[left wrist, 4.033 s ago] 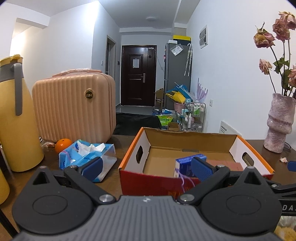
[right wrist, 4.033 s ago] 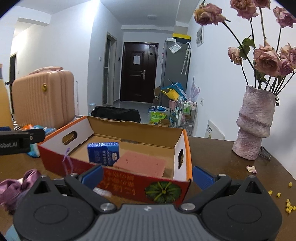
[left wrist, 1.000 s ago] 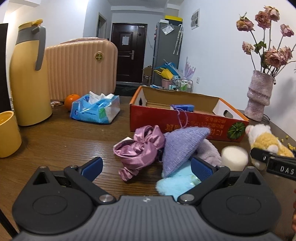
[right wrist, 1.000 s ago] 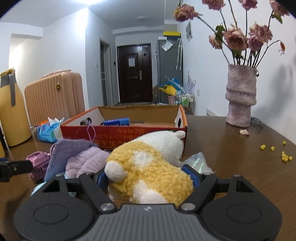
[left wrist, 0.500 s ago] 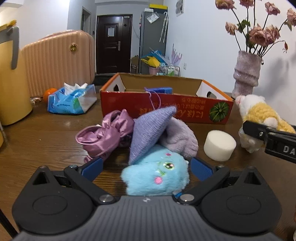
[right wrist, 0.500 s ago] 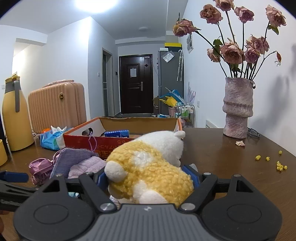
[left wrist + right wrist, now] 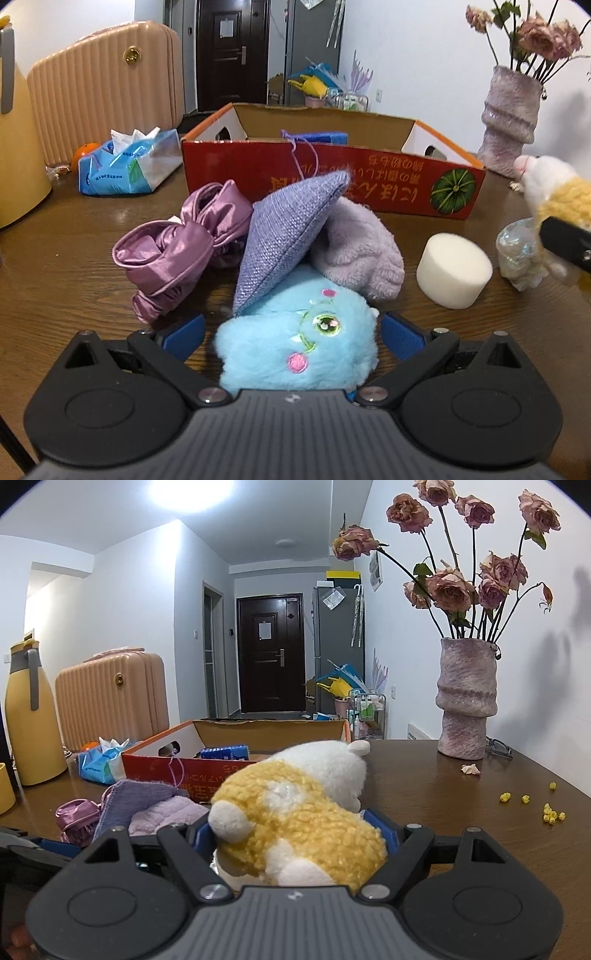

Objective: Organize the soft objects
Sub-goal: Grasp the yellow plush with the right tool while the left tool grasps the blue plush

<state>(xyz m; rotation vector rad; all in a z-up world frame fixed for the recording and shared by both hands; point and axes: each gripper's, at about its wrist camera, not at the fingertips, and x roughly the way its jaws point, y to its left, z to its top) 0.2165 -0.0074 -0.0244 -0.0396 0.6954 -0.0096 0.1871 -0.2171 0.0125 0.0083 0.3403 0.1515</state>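
Blue plush (image 7: pixel 297 345) lies between the spread left tool (image 7: pixel 291 334), before the box (image 7: pixel 328 177); right tool (image 7: pixel 295 836) pinches yellow plush (image 7: pixel 299 823).

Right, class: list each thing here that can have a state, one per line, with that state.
Red cardboard box: open-topped.
Blue tissue pack: opened, tissue sticking out.
Fluffy blue plush toy: between open left claw pads.
Yellow-and-white plush toy: gripped by right claw.
Purple woven pouch: tilted against pile.
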